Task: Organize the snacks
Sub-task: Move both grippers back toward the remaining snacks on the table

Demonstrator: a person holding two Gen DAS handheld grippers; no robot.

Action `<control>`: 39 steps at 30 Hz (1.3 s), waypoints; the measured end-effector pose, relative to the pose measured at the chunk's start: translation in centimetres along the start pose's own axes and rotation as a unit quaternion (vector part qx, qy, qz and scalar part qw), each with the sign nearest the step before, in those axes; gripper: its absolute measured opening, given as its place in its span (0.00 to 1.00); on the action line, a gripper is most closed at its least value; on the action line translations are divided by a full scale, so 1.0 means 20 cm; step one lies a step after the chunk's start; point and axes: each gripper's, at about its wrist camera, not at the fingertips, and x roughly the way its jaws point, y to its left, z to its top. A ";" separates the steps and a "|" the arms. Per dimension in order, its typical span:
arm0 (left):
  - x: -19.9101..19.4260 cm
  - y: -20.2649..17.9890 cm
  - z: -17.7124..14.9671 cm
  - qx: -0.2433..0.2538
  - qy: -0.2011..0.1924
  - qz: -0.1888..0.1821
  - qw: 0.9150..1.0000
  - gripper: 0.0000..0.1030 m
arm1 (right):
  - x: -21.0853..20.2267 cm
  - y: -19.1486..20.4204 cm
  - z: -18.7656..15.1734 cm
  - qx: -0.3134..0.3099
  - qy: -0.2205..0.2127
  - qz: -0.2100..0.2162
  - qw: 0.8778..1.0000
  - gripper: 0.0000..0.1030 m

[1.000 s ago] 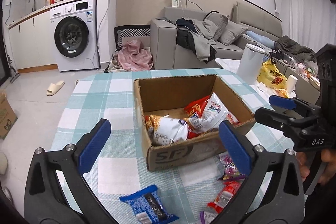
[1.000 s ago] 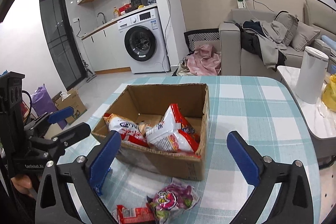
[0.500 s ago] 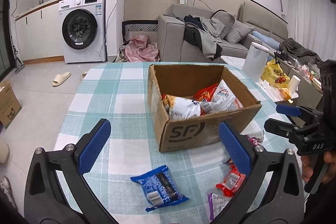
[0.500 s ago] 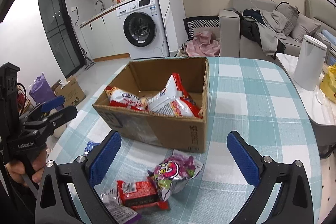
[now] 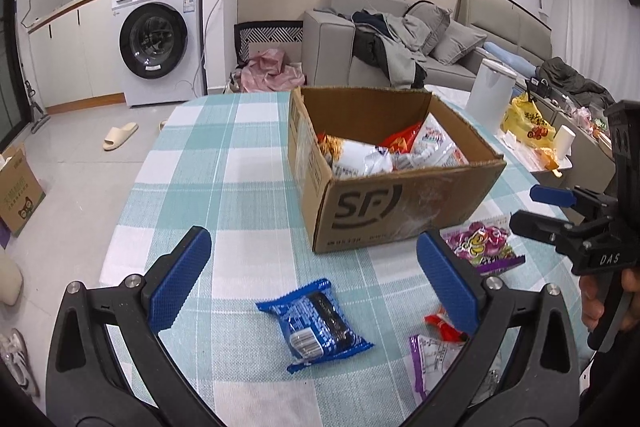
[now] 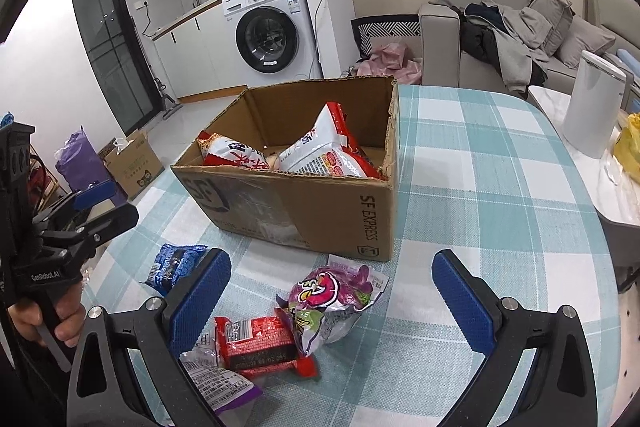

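An open cardboard box (image 5: 400, 203) (image 6: 320, 203) marked SF stands on the checked tablecloth with red-and-white snack bags (image 5: 368, 157) (image 6: 328, 151) inside. In front of it lie a blue cookie pack (image 5: 316, 321) (image 6: 172, 265), a purple candy bag (image 5: 482, 249) (image 6: 328, 293), a red pack (image 6: 258, 345) (image 5: 442, 327) and a white-and-purple pack (image 6: 216, 383) (image 5: 434, 355). My left gripper (image 5: 314, 285) is open above the blue pack. My right gripper (image 6: 332, 299) hangs open over the purple bag and red pack. Neither holds anything.
The round table (image 6: 480, 187) carries a white canister (image 6: 592, 103) and a yellow bag (image 5: 528, 123) at its right side. Beyond it are a grey sofa (image 5: 400, 43) with clothes, a washing machine (image 5: 156, 39) and a floor box (image 5: 18, 191). A hand grips each tool's handle.
Both grippers have drawn back toward me and lowered, so the box sits farther off and the loose packs in front of it come into view. Both stay open.
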 end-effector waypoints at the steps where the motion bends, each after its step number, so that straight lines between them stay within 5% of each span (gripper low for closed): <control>1: 0.01 0.00 -0.01 0.002 0.006 0.000 1.000 0.99 | 0.01 -0.01 0.00 0.003 0.003 -0.001 1.000 1.00; 30: 0.24 -0.05 -0.13 0.045 0.101 0.024 0.994 0.99 | 0.24 -0.07 -0.10 0.021 0.075 0.029 0.997 0.98; 39: 0.33 -0.07 -0.19 0.063 0.139 0.025 0.988 0.99 | 0.29 -0.07 -0.13 0.025 0.089 0.051 0.994 0.86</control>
